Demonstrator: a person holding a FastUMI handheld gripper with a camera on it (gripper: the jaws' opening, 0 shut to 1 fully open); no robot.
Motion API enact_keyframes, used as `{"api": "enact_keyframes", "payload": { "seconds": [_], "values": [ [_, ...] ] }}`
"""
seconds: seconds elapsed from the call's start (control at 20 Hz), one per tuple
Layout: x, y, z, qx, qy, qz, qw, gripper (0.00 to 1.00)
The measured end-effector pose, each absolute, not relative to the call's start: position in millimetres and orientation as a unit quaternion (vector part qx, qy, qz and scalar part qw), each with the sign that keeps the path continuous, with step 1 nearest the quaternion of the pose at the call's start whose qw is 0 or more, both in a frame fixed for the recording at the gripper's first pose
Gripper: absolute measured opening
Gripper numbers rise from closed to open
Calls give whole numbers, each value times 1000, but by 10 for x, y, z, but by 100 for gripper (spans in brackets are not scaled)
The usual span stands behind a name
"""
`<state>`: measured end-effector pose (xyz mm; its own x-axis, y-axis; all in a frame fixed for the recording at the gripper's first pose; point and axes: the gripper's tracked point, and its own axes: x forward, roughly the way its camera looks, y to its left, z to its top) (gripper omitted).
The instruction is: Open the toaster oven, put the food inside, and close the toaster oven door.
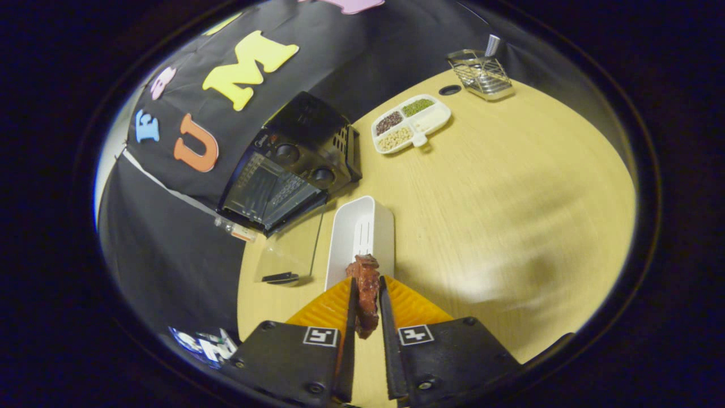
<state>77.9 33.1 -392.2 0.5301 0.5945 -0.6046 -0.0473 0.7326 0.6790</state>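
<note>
Beyond the white tray (362,226), the toaster oven (289,164) sits at the bench's (510,215) far edge with its glass door (286,252) dropped flat, so I judge the opening step done. Nearer me than the oven, my gripper (367,300) pinches the reddish-brown food (367,292) between both fingers, lifted above the tray. Loading the food and shutting the door remain.
</note>
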Motion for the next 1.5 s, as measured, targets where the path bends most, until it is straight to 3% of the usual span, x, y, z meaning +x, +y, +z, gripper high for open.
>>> {"api": "enact_keyframes", "payload": {
  "seconds": [0.2,0.7,1.15,1.5],
  "values": [
    [790,302,-3839,317,440,201,816,17],
    [821,720,-2934,336,360,231,839,16],
    [1094,1725,-2895,388,332,233,828,15],
    [1588,2293,-3150,486,290,149,811,15]
  ]
}}
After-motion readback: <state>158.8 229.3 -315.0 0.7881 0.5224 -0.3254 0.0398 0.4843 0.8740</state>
